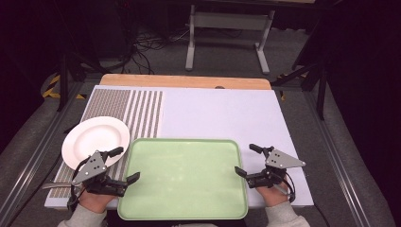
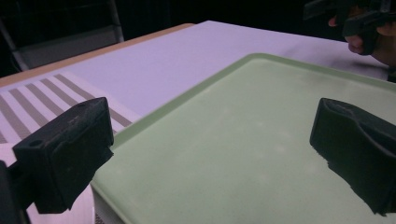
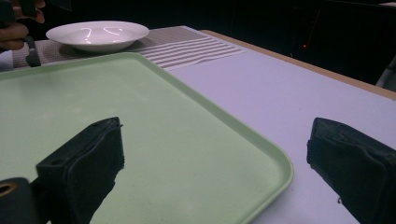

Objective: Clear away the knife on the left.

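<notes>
Tray, pale green and bare, lies at the desk's six o'clock edge, between both claws. A white plate rests at its ten o'clock. Left claw and right claw hang spread, pinching nothing, each straddling a tray rim. Likely the approach step; next, each closes on its rim.

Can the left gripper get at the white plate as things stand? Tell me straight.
Probably yes. The left gripper is open, holds nothing, and sits right beside the white plate with nothing between them; the green tray lies to its other side.
</notes>
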The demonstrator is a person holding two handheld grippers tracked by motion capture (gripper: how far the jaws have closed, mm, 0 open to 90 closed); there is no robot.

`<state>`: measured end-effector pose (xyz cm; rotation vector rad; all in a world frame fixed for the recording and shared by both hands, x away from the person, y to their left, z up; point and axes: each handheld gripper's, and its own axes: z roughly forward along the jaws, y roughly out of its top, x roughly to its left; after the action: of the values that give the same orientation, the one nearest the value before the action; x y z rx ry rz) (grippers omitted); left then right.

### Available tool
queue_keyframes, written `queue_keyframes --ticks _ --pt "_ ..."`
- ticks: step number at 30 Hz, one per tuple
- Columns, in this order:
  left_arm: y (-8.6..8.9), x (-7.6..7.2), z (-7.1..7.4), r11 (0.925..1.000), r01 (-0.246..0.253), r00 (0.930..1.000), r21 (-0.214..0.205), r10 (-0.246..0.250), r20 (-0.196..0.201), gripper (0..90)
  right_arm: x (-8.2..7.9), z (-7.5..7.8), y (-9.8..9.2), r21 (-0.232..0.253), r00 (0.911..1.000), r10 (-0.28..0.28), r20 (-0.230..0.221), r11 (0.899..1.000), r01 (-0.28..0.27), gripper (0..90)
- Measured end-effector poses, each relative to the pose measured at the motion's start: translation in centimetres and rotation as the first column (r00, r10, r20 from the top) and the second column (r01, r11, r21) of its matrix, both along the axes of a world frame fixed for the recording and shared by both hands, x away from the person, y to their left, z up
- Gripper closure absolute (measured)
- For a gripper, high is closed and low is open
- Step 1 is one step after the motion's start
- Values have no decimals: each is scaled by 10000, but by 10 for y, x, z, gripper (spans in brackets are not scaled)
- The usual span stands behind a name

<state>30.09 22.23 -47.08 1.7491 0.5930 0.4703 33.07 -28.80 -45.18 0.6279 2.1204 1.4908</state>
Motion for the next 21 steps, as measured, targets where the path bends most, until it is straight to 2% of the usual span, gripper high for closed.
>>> queue_keyframes --ticks 1,4,8,12,15,21 --pt "0 0 -2 9999 70 9999 -156 -72 -97 6 0 0 0 80 10000 63 -39 9999 -62 44" --pt "0 0 -2 9999 107 9999 -131 -109 -132 8 1 0 0 92 10000 93 -20 9999 -92 44" --pt "2 0 1 9992 189 9997 -364 -195 -167 16 1 0 0 88 9999 93 -43 9999 -92 45" --pt "7 4 4 9970 387 9979 -666 -420 -484 20 -1 0 -1 136 10000 68 -58 9999 -67 46" --pt "11 5 8 9951 713 9953 -683 -754 -603 35 -1 0 -2 232 10000 42 -53 9997 -41 47" --pt "19 6 21 9937 980 9932 -537 -1011 -582 37 0 0 -2 278 9999 54 -120 9996 -51 50"
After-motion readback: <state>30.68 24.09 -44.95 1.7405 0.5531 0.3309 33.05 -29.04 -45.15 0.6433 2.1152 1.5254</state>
